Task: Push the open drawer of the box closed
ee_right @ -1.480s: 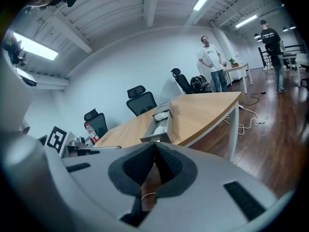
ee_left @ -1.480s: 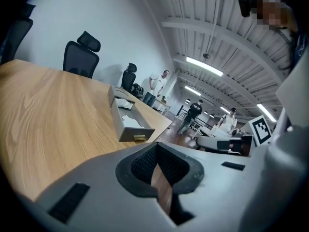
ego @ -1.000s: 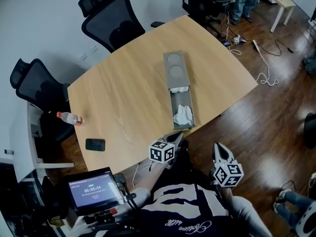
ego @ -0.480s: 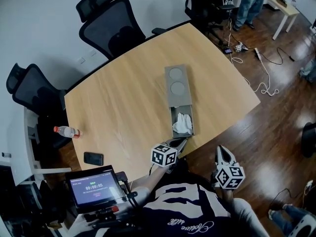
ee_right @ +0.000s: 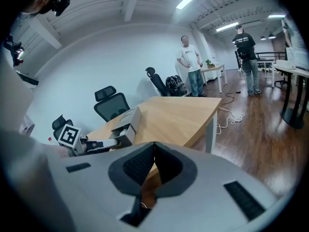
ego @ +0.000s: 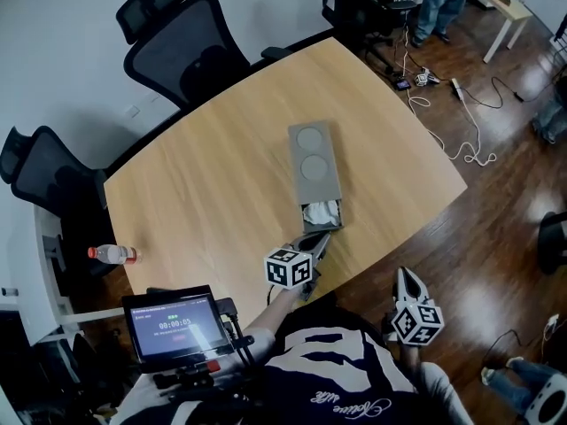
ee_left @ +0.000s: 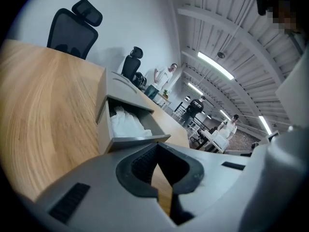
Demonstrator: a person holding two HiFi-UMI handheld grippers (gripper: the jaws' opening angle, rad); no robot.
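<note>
A long grey box (ego: 314, 160) lies on the wooden table (ego: 204, 193), and its drawer (ego: 324, 215) sticks out a short way at the near end. White cloth (ego: 321, 211) lies inside the drawer. My left gripper (ego: 316, 240) is shut, with its tips at the drawer's front panel. In the left gripper view the drawer front (ee_left: 133, 140) is just ahead of the left gripper (ee_left: 157, 150), with the cloth (ee_left: 126, 123) behind it. My right gripper (ego: 406, 281) is shut and hangs off the table's near edge, holding nothing. The right gripper view shows the box (ee_right: 126, 121) from the side.
A water bottle (ego: 111, 254) lies near the table's left edge. Black office chairs (ego: 182, 56) stand at the far side and at the left (ego: 44, 180). A small screen (ego: 173, 333) is near my body. Cables (ego: 461, 140) trail on the floor at right. People stand far off.
The drawer has slid well into the box, from far out to only a short way out. My left gripper moved forward behind it. The right gripper stayed off the table.
</note>
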